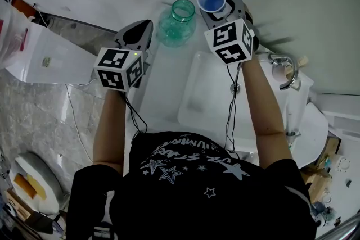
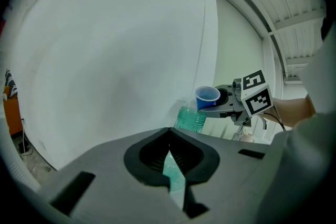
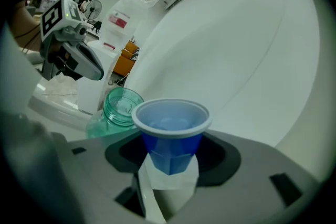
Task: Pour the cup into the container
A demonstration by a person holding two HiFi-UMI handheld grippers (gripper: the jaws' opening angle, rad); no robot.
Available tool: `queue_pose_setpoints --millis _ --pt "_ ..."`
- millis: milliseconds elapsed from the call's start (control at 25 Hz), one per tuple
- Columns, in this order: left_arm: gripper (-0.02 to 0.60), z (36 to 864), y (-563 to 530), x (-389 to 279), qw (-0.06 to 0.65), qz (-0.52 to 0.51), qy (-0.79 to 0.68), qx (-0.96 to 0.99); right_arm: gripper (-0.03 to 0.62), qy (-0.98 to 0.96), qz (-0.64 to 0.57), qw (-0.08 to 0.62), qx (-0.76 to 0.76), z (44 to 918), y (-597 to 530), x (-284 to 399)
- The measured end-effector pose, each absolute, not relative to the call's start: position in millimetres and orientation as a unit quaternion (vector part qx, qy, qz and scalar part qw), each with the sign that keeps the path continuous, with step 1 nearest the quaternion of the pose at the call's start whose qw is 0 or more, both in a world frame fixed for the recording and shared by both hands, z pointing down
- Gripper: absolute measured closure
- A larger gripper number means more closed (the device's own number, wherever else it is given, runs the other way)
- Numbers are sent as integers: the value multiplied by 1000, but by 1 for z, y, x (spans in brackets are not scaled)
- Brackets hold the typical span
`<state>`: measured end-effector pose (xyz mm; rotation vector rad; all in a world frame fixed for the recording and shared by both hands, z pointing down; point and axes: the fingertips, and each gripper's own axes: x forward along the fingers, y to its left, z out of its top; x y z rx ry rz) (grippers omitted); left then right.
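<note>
Holding blue cup: right hand-held gripper, jaws part-open, pads clamped on cup's lower body. Cup upright, mouth up, carried higher than jar's mouth.
Green glass jar: lidless, standing on white worktop, at 8 o'clock of cup in head view, just beside it.
Left hand-held gripper: jaws drawn together to narrow slit, nothing gripped. Sits at 8 o'clock of jar, near, not touching.
Sink: at 6 o'clock of cup, under right forearm.
</note>
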<state>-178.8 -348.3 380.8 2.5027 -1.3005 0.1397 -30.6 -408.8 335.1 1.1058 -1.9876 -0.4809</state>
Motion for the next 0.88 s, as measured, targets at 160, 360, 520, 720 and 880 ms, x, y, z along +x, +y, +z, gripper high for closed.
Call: queue_pose_setpoints --millis 160,360,520,720,880 --pt "572 385 -349 -179 164 49 -453 875 332 -772 -215 416 430 338 -410 -34" --pt "572 391 -349 -177 168 51 -450 876 332 -750 -255 438 425 339 -413 -37" --pt "572 391 -350 -176 170 50 -447 877 333 -733 -286 452 420 337 -414 -42" --pt "572 393 -349 -174 173 48 -445 877 333 -713 -319 469 412 339 -415 -46" --pt "572 395 -350 -173 174 46 -444 878 335 -696 -341 485 406 343 -417 -45"
